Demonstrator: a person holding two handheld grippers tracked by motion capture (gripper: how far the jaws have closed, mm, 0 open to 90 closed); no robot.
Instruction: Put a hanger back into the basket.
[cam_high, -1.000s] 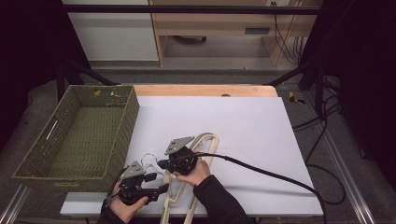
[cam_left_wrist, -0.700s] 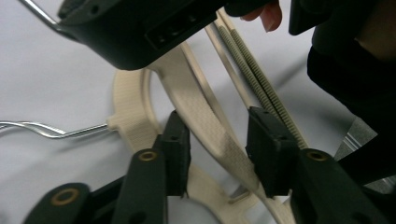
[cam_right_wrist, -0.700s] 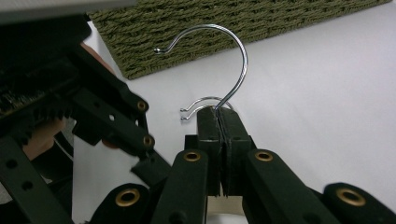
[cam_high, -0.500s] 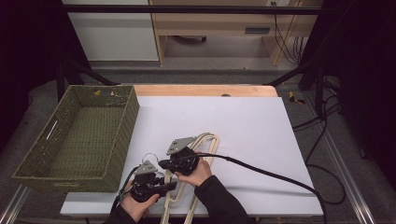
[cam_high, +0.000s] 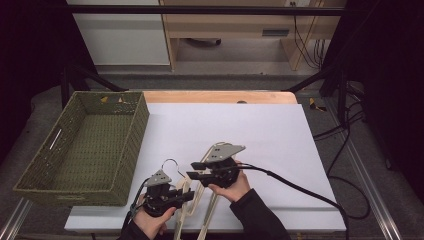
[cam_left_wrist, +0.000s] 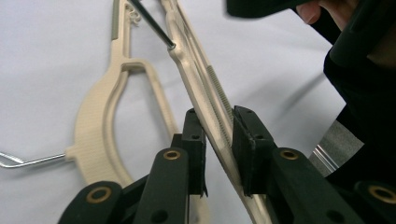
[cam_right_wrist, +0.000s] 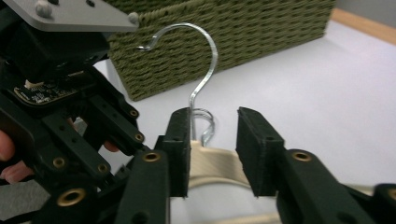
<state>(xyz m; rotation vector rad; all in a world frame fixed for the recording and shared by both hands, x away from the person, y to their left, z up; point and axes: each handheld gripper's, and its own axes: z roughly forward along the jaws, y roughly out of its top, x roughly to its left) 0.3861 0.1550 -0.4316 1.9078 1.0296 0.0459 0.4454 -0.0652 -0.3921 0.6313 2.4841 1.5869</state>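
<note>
Two beige plastic hangers lie side by side near the table's front edge. My left gripper (cam_high: 189, 196) has just been closing and now stands shut on one arm of a hanger (cam_high: 199, 192). In the left gripper view the ribbed arm (cam_left_wrist: 201, 79) runs between the pads of that gripper (cam_left_wrist: 218, 140), while the other hanger (cam_left_wrist: 98, 121) lies flat to the left. My right gripper (cam_high: 191, 170) has just been opening. In its own view this gripper (cam_right_wrist: 214, 140) is open, with a wire hook (cam_right_wrist: 205, 60) and the hanger's neck (cam_right_wrist: 215, 165) just beyond the jaws.
A green woven basket (cam_high: 137, 140) stands on the left of the white table top (cam_high: 260, 130), and its wall (cam_right_wrist: 233, 28) rises behind the hook. A black cable (cam_high: 300, 187) trails right from the right gripper. A wooden strip borders the far edge.
My left gripper slid right and closed on the hanger's arm. My right gripper let go of the hanger, opened, and rose to the right.
</note>
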